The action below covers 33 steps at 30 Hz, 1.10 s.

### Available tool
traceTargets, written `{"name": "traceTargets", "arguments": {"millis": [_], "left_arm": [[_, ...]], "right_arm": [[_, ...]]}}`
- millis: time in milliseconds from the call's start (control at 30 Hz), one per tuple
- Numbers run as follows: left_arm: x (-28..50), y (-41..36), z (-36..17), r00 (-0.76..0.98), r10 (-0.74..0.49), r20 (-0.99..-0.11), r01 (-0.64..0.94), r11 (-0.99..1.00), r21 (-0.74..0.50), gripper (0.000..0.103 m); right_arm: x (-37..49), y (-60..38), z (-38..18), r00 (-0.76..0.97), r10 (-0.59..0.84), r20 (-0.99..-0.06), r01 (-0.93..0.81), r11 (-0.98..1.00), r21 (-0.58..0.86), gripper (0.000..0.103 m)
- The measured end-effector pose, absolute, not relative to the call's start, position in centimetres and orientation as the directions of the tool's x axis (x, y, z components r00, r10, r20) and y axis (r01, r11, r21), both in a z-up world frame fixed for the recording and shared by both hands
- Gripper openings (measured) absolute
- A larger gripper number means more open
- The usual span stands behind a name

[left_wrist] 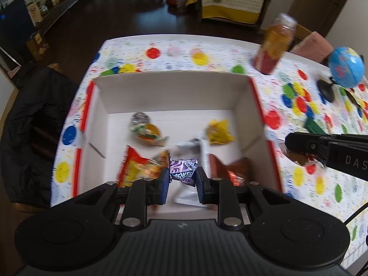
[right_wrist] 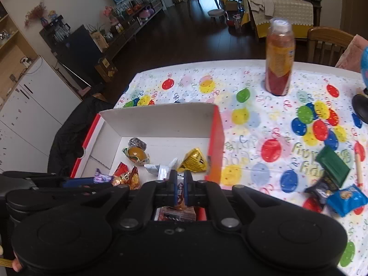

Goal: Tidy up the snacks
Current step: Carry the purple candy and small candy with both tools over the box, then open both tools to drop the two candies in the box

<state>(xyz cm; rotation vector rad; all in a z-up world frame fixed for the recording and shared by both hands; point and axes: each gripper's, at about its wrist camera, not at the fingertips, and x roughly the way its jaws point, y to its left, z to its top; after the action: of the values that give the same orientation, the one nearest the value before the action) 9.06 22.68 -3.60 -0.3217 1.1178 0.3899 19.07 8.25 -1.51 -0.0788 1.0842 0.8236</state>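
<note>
Between the left gripper [left_wrist: 182, 176] pads: one purple foil snack packet [left_wrist: 183, 169], clamped, over the white cardboard box with red rim [left_wrist: 170, 92]. Right gripper [right_wrist: 180, 183] pinched on one brown-wrapped snack [right_wrist: 179, 193] at box edge. Box holds roughly six wrapped snacks. Only the right view shows three packets [right_wrist: 331, 186] on the balloon tablecloth [right_wrist: 253, 119].

Left gripper [left_wrist: 181, 176]: pointing steeply down, blue pads [left_wrist: 163, 181] pressed on both sides of a purple wrapper [left_wrist: 183, 171].
Right gripper [right_wrist: 180, 185]: angled down, jaws nearly together, pinching a thin brown packet [right_wrist: 180, 193].
Placement: the two sit side by side, the left one's fingers showing at the left edge of the right wrist view.
</note>
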Motion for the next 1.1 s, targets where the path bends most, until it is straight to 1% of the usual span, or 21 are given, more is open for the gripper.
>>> {"name": "traceTargets", "arguments": {"millis": [400,767,800,833,933,1100], "left_arm": [[11.3,29.2,-7.1,0.319,0.170,-0.932,-0.482,0.876,-0.006,0.024],[13.7,29.8,-10.8,0.240,0.160,-0.957,-0.436,0.899,0.041,0.024],[13.9,29.8,-11.0,0.235,0.154,-0.960,-0.432,0.901,0.039,0.024],[14.0,29.8,-11.2,0.230,0.149,-0.962,-0.427,0.904,0.037,0.024],[14.1,29.7,-11.4,0.222,0.146,-0.964,-0.420,0.907,0.041,0.024],[14.1,29.6,-11.3,0.212,0.149,-0.966,-0.420,0.906,0.048,0.025]], "right_arm": [[20.0,14.7,-6.2,0.196,0.471,-0.860,-0.637,0.728,0.253,0.003],[19.9,16.8,-9.3,0.165,0.405,-0.899,-0.656,0.726,0.207,0.004],[19.9,16.8,-9.4,0.163,0.402,-0.901,-0.655,0.727,0.206,0.004],[19.9,16.7,-9.5,0.161,0.398,-0.903,-0.654,0.729,0.204,0.008],[19.7,16.7,-9.7,0.154,0.394,-0.906,-0.655,0.727,0.205,0.009],[19.4,16.6,-9.4,0.144,0.400,-0.905,-0.659,0.721,0.214,0.017]]}}
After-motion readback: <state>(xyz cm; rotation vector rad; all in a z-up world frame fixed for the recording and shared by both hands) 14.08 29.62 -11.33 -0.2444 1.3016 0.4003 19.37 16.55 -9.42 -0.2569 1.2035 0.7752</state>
